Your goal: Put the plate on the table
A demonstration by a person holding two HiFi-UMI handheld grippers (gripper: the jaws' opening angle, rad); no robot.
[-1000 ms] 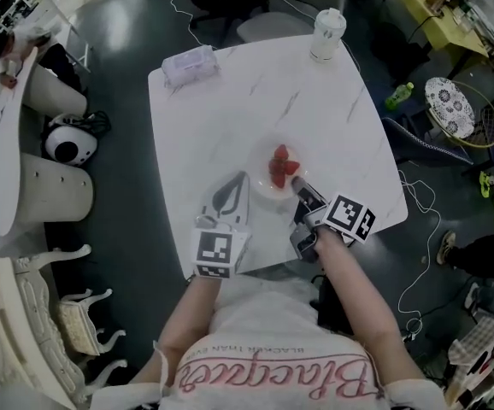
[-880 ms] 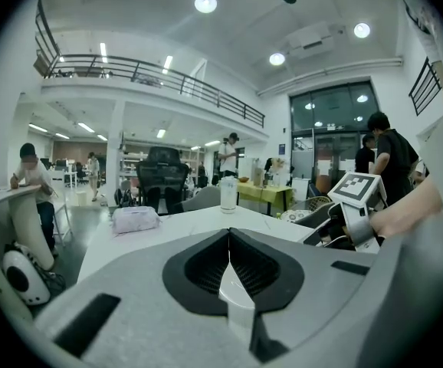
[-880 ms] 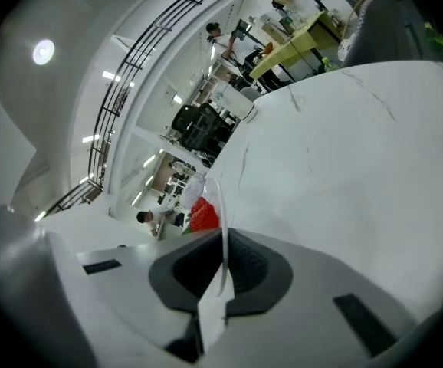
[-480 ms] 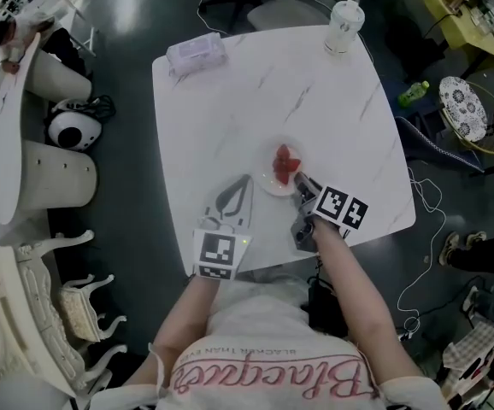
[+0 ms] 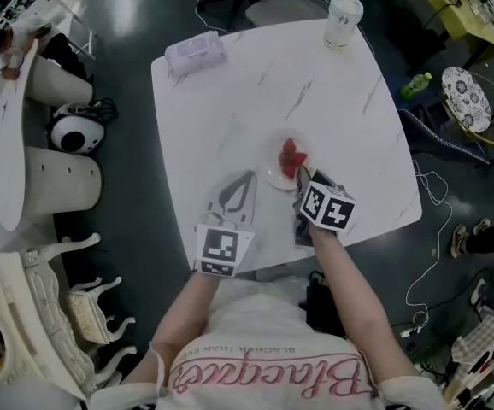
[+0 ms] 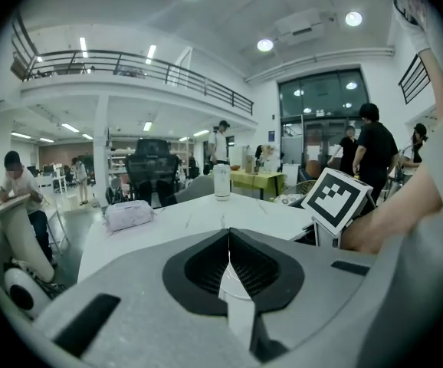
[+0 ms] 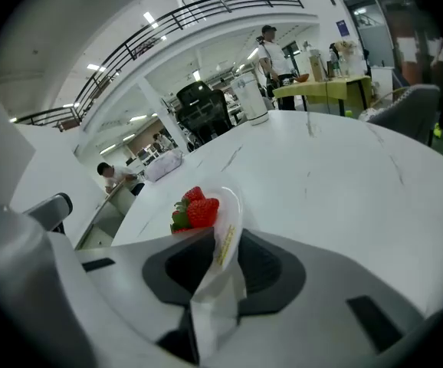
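A small white plate (image 5: 278, 177) with red strawberries (image 5: 292, 155) lies on the white marble table (image 5: 230, 109), near its front edge. My right gripper (image 5: 302, 181) is at the plate's near rim. In the right gripper view the plate (image 7: 230, 205) has its rim between the jaws of the right gripper (image 7: 220, 261), which are opening, and the strawberries (image 7: 197, 210) sit just beyond. My left gripper (image 5: 244, 179) rests on the table to the left of the plate. In its own view the left gripper (image 6: 228, 261) is shut with nothing between its jaws.
A lidded cup (image 5: 343, 15) stands at the table's far right corner and a wrapped packet (image 5: 196, 52) at the far left corner. A chair (image 5: 285, 8) stands behind the table. White furniture (image 5: 25, 143) and a helmet (image 5: 72, 131) are at the left.
The right gripper's marker cube has rolled and shifted a little to the left at the plate's rim. The plate stays on the table. The left gripper has not moved.
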